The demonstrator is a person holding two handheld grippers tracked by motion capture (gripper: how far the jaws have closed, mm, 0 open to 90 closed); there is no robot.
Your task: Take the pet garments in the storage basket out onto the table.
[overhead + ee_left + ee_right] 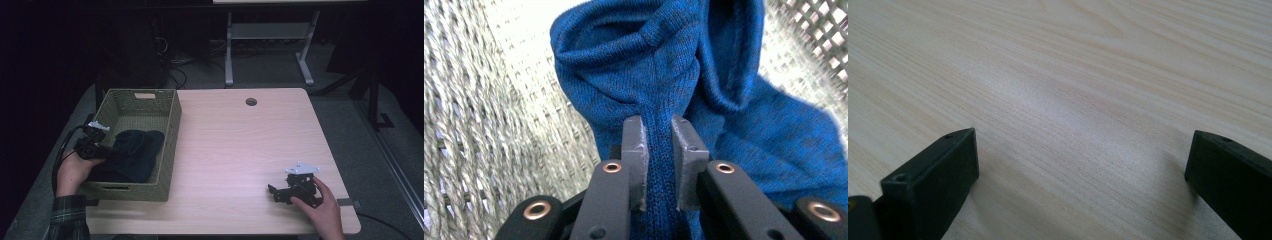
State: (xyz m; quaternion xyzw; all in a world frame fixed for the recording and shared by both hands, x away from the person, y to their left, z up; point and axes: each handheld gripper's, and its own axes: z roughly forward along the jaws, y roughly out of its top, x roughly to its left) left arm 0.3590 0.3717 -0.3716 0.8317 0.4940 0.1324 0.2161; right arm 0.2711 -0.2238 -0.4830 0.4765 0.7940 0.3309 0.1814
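My left gripper [659,165] has its jaws pinched tight on a ridge of the blue knit garment [684,90], which lies bunched at the near end of the woven basket [172,125] on the table's left. My worry: the fold is narrow, so a lift could let the knit slide free, or it could snag the weave. The left hand [75,172] reaches over the basket's left wall. My right gripper [295,189] rests near-right on the wooden table [1073,75], jaws wide apart, empty.

basket [172,131] on tabletop [240,150] left | cloth [137,152] in basket | right tool [280,192] on tabletop right-front
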